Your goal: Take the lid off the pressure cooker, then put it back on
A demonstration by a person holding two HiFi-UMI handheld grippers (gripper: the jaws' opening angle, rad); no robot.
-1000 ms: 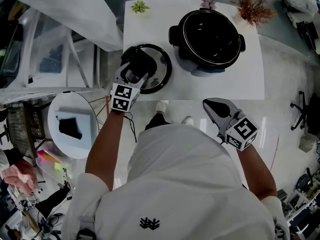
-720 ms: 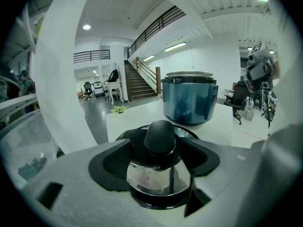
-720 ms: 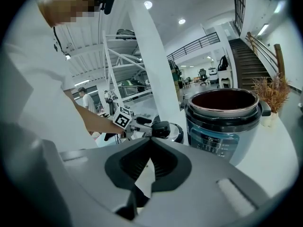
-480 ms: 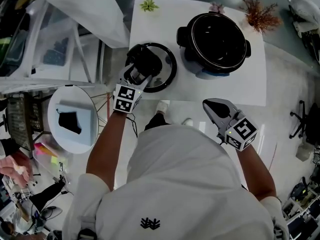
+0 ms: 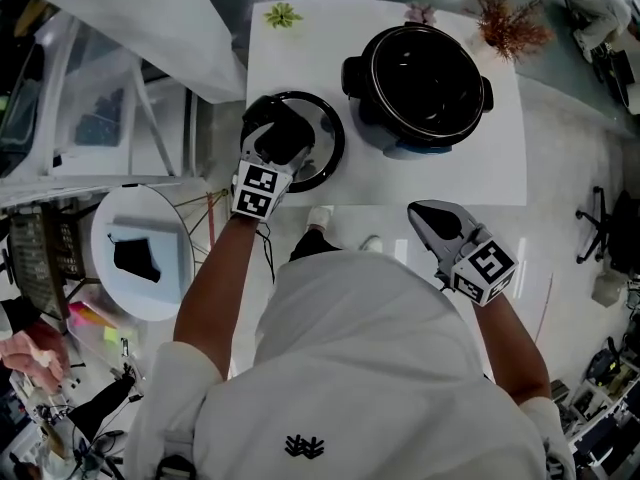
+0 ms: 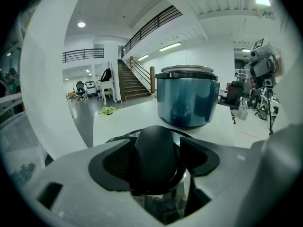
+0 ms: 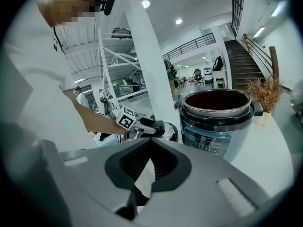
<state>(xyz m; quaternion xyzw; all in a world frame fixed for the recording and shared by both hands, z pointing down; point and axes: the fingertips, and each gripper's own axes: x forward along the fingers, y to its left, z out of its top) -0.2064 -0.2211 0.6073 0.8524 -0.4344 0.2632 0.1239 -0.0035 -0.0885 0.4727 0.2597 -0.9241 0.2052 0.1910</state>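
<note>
Left gripper (image 5: 280, 140) has slid over the lid (image 5: 326, 138) left of the pressure cooker (image 5: 410, 140), clamping its knob (image 6: 156, 157), seemingly ready to lift; right gripper (image 5: 425, 211) closed, empty.

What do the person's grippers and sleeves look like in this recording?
The left claw and right claw have grey shells with black ribbed pads. Each carries a white cube printed with black square markers. The person wears a white short-sleeved shirt with a small dark logo.
</note>
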